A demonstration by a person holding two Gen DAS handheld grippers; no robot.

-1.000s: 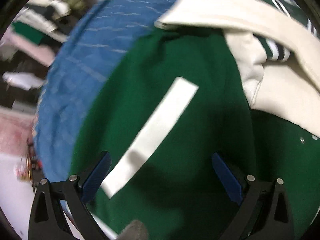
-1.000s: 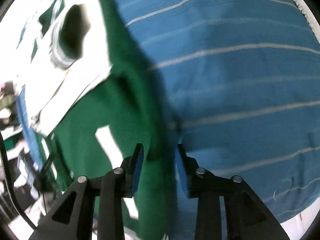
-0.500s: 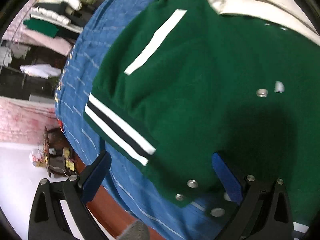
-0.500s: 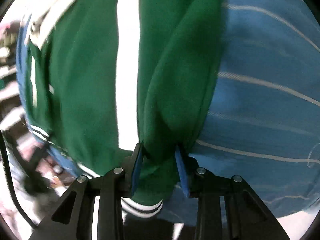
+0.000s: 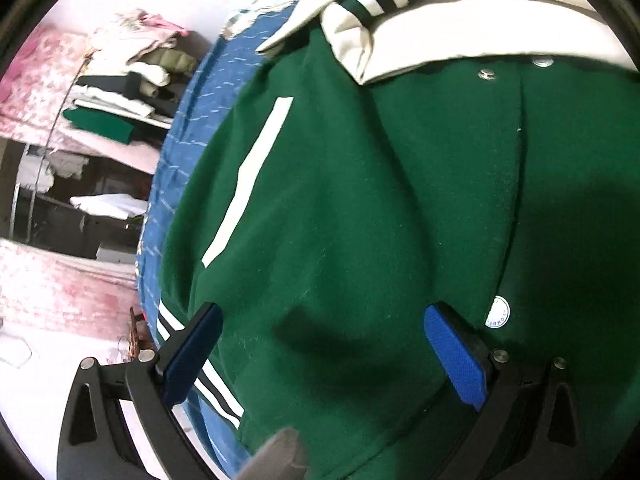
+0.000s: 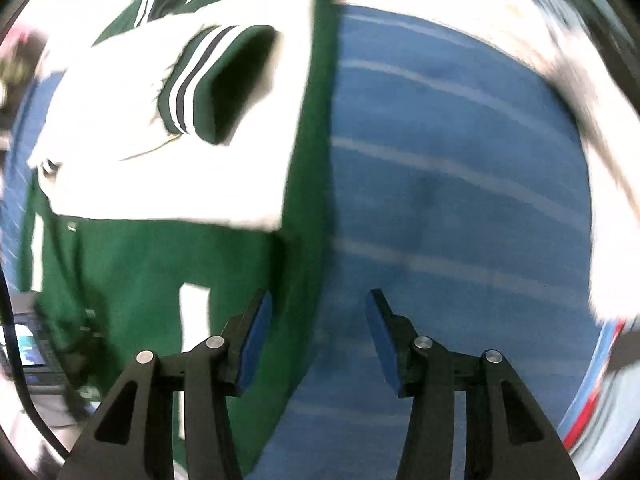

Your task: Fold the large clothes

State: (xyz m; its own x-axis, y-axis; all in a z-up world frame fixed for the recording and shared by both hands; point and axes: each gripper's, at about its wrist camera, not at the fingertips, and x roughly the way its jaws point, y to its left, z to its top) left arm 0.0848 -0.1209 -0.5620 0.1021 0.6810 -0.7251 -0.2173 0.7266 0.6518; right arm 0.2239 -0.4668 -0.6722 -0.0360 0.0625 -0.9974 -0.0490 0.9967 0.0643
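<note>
Right gripper (image 6: 318, 336) opening (blurred); jacket (image 5: 360, 220) cropped.

Both wrist cams close above green jacket (image 5: 360, 200), R straight down, L angled.

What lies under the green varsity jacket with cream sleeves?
A blue cloth with thin white stripes shows beside and beneath the green varsity jacket. Whatever supports that cloth is covered, as is anything under the jacket's middle.
</note>
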